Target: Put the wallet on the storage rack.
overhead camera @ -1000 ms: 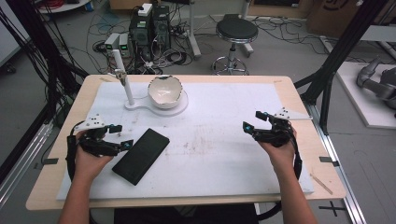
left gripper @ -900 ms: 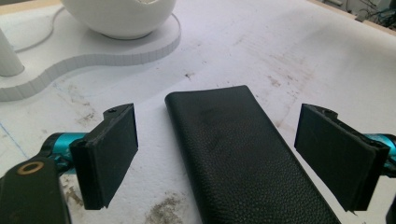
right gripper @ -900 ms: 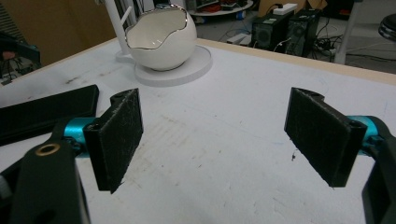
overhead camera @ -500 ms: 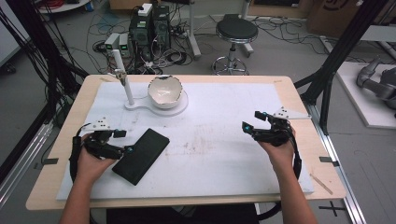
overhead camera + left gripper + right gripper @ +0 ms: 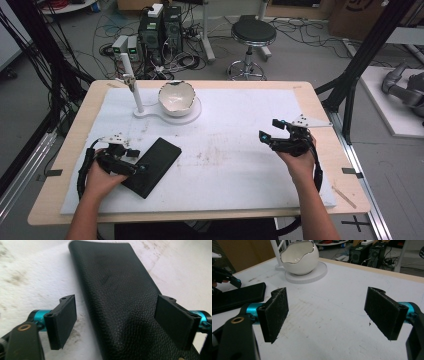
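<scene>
The left gripper stood with its jaws wide but just closing in, straddling the near end of the black leather case without pressing it. The case lay flat on the white mat, at about seven o'clock from the white bowl. The right gripper, at three o'clock on the mat, was spread wide on nothing.

From where I stand, nothing legible turns up anywhere: no word, brand, number or sign on the black leather case, the white eggshell-shaped bowl, its stand or the worktop.
</scene>
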Available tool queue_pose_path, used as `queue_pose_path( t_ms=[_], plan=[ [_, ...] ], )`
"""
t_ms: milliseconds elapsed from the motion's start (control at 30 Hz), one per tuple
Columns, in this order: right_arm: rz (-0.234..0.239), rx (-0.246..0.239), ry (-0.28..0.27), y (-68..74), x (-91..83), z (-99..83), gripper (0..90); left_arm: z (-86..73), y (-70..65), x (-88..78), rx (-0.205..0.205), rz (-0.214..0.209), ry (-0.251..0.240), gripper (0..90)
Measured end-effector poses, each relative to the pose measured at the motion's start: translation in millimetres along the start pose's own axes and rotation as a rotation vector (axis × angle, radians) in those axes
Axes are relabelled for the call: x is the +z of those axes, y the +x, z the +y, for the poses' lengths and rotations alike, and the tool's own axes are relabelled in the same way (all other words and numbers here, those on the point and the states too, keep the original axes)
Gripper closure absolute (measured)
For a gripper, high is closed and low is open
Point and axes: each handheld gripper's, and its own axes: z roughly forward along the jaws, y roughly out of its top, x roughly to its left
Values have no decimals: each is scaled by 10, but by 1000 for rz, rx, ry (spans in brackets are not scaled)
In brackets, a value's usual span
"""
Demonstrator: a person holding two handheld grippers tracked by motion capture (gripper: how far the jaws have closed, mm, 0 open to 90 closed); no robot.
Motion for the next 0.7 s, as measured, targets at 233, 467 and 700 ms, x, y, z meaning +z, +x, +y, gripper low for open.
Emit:
queue_pose_path(
  t_ms=[233, 467, 700],
  plan=[
    [-3, 1, -4, -2, -22, 8, 201, -73, 22, 8, 0, -9, -31, 231],
    [-4, 4, -2, -8, -30, 11, 201, -86, 23, -8, -8, -22, -33, 340],
    [-2, 2, -8, -19, -32, 13, 201, -95, 57, -65, -137, -25, -52, 563]
  ],
)
